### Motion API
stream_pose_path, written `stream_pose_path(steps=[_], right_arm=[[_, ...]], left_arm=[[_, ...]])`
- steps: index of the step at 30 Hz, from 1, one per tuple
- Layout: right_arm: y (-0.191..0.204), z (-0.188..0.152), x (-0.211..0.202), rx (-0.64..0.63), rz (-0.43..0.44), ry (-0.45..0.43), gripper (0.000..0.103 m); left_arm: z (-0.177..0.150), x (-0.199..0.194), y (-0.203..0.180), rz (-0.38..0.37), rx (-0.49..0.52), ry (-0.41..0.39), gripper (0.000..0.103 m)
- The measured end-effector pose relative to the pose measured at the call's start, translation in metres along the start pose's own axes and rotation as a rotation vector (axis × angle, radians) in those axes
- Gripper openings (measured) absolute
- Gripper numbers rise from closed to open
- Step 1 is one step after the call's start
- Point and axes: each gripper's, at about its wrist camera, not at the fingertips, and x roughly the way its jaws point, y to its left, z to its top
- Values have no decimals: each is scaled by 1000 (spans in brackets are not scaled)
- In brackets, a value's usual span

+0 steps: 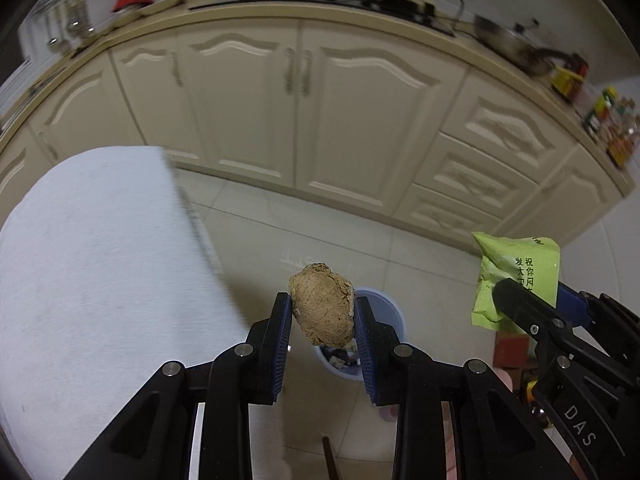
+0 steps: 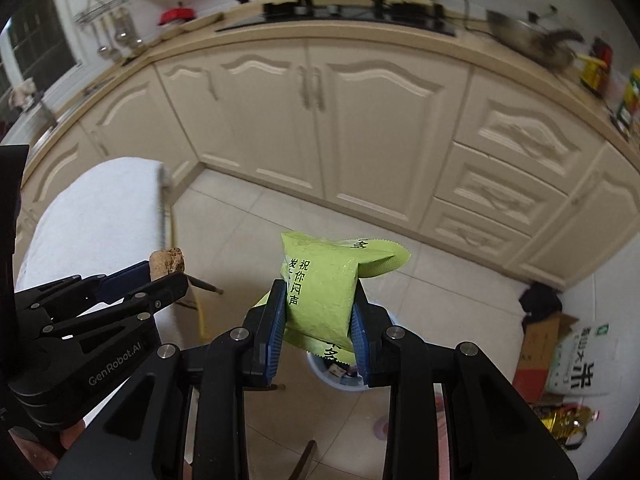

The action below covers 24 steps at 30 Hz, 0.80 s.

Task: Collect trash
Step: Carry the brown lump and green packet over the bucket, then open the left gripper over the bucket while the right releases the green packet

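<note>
My left gripper (image 1: 322,312) is shut on a brown crumpled lump of trash (image 1: 322,306) and holds it in the air above a pale blue trash bin (image 1: 384,312) on the floor. My right gripper (image 2: 320,300) is shut on a green snack packet (image 2: 322,288) and holds it above the same bin (image 2: 340,376), which has some trash inside. The green packet also shows in the left wrist view (image 1: 516,276), to the right. The lump also shows in the right wrist view (image 2: 168,262), to the left.
A table with a white cloth (image 1: 92,264) stands at the left. Cream kitchen cabinets (image 1: 296,108) run along the back under a counter with a stove and pans. A cardboard box and bags (image 2: 560,356) lie on the tiled floor at the right.
</note>
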Motion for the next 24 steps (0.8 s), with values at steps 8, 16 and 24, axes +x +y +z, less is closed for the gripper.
stream_pose_path(steps=[8,16,24], right_arm=[[-66,-17,24,110,-36,61,30],[-100,-29,41,159,-52,111,30],[-89,-29,52,128,1,146,51]], left_arm=[[32,67,-51,-2,96,91,30],[52,114,-78,23,138,130,76],[49,126,-81,81,108,147,76]])
